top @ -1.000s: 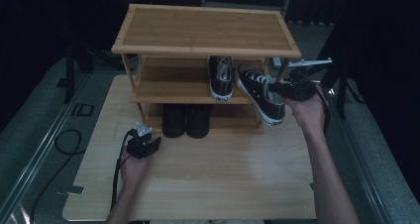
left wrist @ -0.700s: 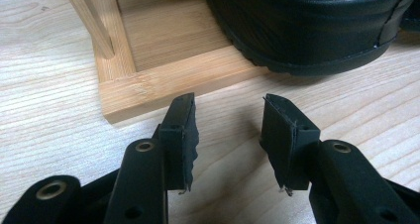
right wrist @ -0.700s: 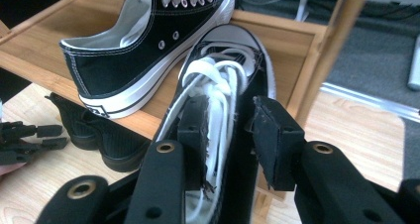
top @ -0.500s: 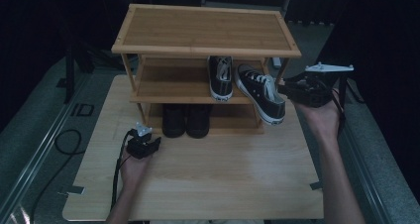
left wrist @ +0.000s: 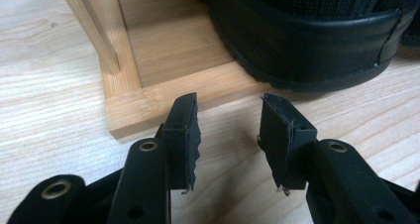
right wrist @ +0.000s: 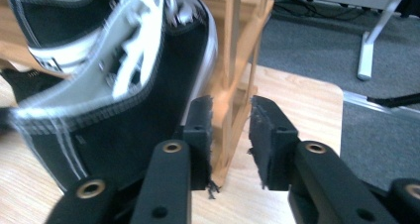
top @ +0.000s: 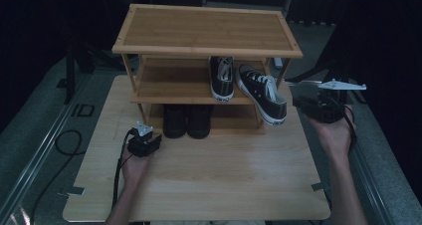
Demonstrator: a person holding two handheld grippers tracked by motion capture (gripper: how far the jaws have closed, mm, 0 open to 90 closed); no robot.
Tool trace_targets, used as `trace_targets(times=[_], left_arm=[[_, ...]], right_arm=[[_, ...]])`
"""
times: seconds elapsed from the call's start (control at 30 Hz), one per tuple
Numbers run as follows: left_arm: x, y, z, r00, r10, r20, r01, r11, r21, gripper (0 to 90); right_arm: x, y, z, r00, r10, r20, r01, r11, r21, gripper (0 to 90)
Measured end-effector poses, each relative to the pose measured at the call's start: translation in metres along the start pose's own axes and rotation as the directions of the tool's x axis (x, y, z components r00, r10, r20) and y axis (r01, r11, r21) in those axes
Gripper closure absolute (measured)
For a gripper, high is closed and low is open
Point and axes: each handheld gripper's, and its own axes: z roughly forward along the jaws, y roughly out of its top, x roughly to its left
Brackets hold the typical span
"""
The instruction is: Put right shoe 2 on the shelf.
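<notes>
Dark surroundings frame a wooden table [top: 199,185] carrying a three-tier shoe rack [top: 206,33]. At left, the left gripper [top: 144,143] rests near black shoes [top: 186,120] on the bottom shelf, jaws apart and empty. At right, a black sneaker [top: 261,93] now overhangs the middle shelf, the right gripper [top: 318,103] having let go and drawn back, jaws apart; placement looks finished.

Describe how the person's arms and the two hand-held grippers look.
Both forearms are bare, no sleeves in sight. The left gripper is a compact black body with a small grey plate on top and a black cable trailing back. The right gripper is black with a larger grey three-cornered plate. Both have black jaws with ridged pads and brass-coloured rivets.
</notes>
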Motion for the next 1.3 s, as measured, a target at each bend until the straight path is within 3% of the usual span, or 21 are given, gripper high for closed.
trace_targets(times=[0.07,0.17,0.23,0.4,0.67,0.87,1.3], left_arm=[[0.0,0.001,0.0,1.0,0.005,-0.008,-0.005,1.0,-0.003,59.6],[0.003,0.002,0.002,0.9998,0.001,-0.022,-0.001,0.9999,-0.014,63.4],[0.004,0.003,0.002,0.9995,-0.001,-0.031,0.001,0.9999,-0.015,64.3],[0.003,0.009,0.006,0.9991,0.006,-0.042,-0.007,0.9997,-0.023,71.9],[0.0,0.016,0.016,0.9994,0.009,-0.033,-0.01,0.9998,-0.019,88.0],[0.002,0.019,0.02,0.9995,-0.009,-0.032,0.008,0.9996,-0.027,89.7],[0.005,0.02,0.024,0.9978,-0.01,-0.065,0.008,0.9994,-0.034,90.0]], right_arm=[[0.0,-0.004,0.001,1.0,0.007,-0.002,-0.007,1.0,0.002,75.1],[0.003,-0.021,0.004,0.9998,0.016,-0.01,-0.015,1.0,0.015,87.9],[0.005,-0.026,0.004,0.9998,0.017,-0.011,-0.017,1.0,0.016,89.7],[0.013,-0.043,0.003,0.9992,0.011,-0.037,-0.01,1.0,0.007,89.9],[0.029,-0.062,-0.016,0.9964,-0.003,-0.085,-0.001,0.999,-0.051,89.9],[0.037,-0.064,-0.021,0.9939,-0.029,-0.107,0.021,0.997,-0.07,89.9],[0.043,-0.062,-0.012,0.9903,-0.014,-0.138,0.006,0.998,-0.062,90.0]])
